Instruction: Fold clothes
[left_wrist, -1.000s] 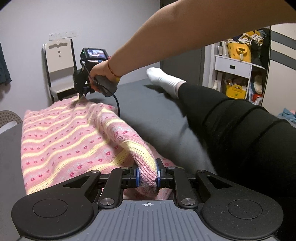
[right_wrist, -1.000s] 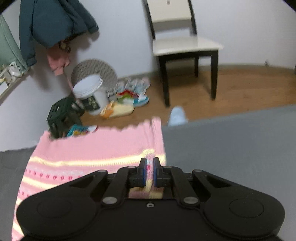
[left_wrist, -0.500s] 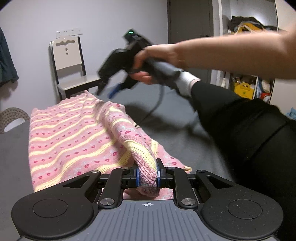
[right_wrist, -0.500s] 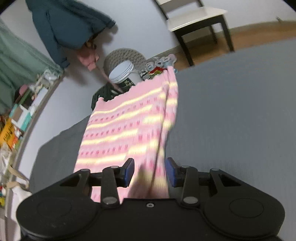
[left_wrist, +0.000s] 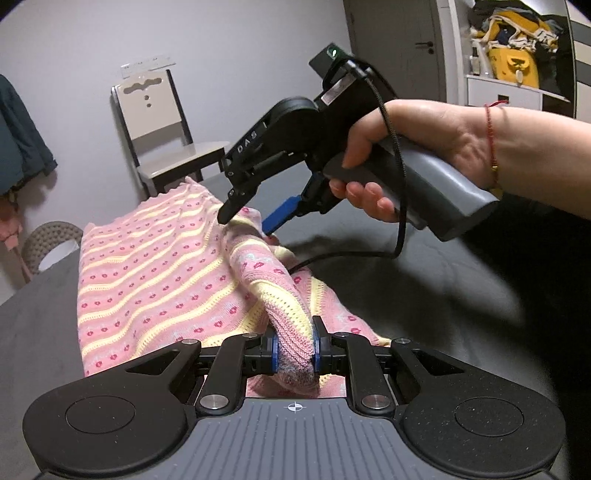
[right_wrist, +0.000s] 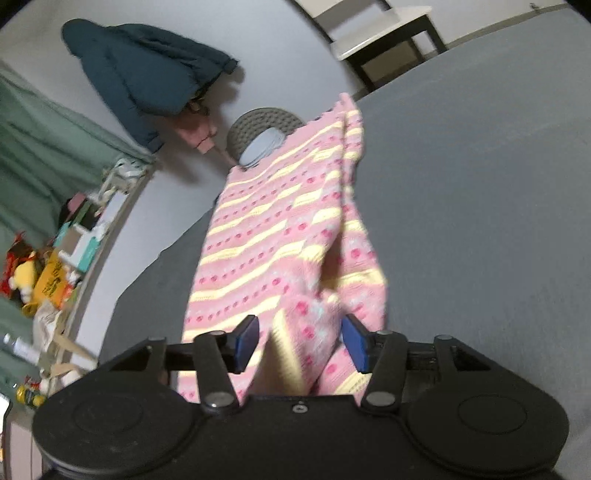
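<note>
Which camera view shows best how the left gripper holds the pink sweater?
The left wrist view: the left gripper is pinched shut on a sweater fold. The right wrist view shows the sweater, not that grip.

Pink knit garment (left_wrist: 155, 273) spread on a grey surface (left_wrist: 424, 295).
Striped in pale yellow with rows of small red motifs; mostly flat, scalloped far hem near the surface's far edge. Right-hand side gathered into a raised, rolled ridge running lengthwise, its near end bunched and lifted.
</note>
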